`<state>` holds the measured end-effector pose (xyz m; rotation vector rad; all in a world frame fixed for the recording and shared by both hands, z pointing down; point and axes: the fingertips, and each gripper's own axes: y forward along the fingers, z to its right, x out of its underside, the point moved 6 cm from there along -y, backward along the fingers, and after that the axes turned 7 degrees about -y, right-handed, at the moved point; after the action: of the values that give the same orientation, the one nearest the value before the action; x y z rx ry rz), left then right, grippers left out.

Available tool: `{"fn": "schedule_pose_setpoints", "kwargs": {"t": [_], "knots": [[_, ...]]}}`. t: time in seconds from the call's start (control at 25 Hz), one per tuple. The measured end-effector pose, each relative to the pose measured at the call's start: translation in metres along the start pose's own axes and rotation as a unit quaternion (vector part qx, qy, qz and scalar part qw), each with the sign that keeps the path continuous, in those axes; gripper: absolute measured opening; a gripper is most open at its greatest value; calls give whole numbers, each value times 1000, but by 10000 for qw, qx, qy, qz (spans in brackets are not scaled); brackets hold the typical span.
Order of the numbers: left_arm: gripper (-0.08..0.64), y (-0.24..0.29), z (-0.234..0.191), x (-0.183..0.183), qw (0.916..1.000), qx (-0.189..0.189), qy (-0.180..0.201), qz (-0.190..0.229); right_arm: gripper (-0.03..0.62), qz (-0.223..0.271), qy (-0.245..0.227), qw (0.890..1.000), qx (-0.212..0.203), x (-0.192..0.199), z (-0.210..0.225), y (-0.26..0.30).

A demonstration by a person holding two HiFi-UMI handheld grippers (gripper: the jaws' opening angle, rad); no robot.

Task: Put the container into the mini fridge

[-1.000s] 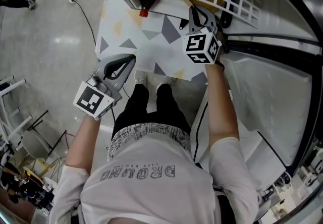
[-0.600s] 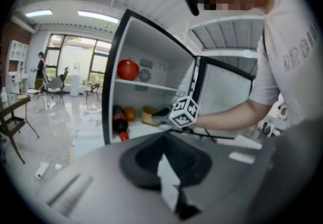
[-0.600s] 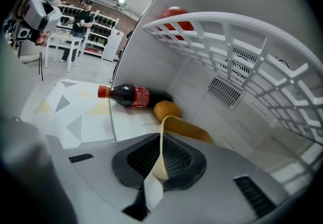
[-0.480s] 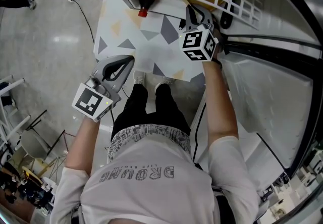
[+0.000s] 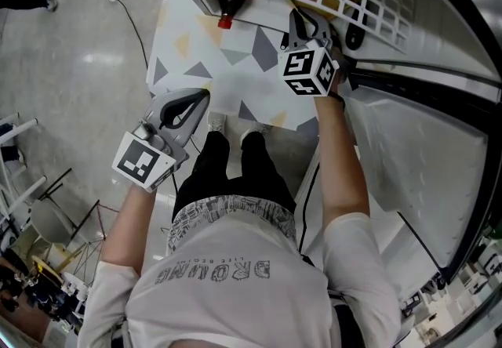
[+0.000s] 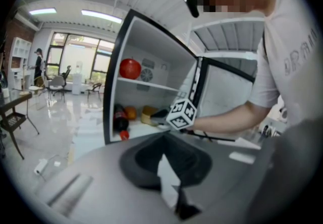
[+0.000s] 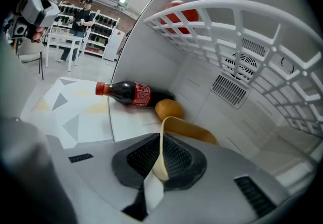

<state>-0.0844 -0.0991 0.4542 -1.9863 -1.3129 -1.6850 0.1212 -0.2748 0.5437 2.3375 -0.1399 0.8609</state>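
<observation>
**Container inside fridge, release pending**

The container (image 7: 191,132), yellowish with a thin wall, is in the lower compartment of the mini fridge (image 7: 166,56), under the wire shelf (image 7: 227,31). It sits just beside an orange (image 7: 169,109), with a cola bottle (image 7: 128,93) lying behind that. The right gripper (image 7: 160,160) has its jaws pinching the container's rim. I can't tell whether the base is resting on the fridge floor. The left gripper (image 6: 169,185) hangs outside the fridge, well apart, with its jaws pressed together on nothing.

The step looks like the placement stage, nearly done. The next move likely calls for settling the container flat, spreading the right jaws, and backing straight out without knocking the orange or bottle. The door is not yet closed.
</observation>
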Motion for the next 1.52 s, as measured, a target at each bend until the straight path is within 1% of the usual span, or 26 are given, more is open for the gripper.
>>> {"fn": "schedule_pose_setpoints", "kwargs": {"t": [0.2,0.36,0.48,0.64,0.76,1.0,1.2,1.28,1.4,1.52], "knots": [[8,-1,0,3,9999,14,72,-70,20,-24,-44,10000,-32,-2,-2,3],[8,-2,0,-1,10000,15,49,-18,26,-62,-31,9999,-78,-1,-4,3],[8,-4,-2,-3,9999,28,108,-41,28,-58,-19,10000,-79,-3,-3,3],[8,-7,-3,-9,9999,48,166,-2,55,-37,42,10000,-60,-7,0,-1],[8,-10,-5,-14,9997,75,217,37,57,-10,80,10000,-49,-11,1,-7],[8,-16,-6,-28,9993,162,321,129,54,29,229,9997,2,-21,-4,-31],[8,-18,-7,-46,9982,269,456,299,51,139,333,9993,65,-30,-4,-57],[8,-20,-8,-54,9976,292,503,367,51,211,437,9988,91,-36,-2,-69],[8,-26,-8,-63,9969,333,573,431,34,370,640,9969,252,-47,2,-92],[8,-30,-7,-71,9957,420,632,537,32,564,852,9941,377,-59,6,-113]]}}
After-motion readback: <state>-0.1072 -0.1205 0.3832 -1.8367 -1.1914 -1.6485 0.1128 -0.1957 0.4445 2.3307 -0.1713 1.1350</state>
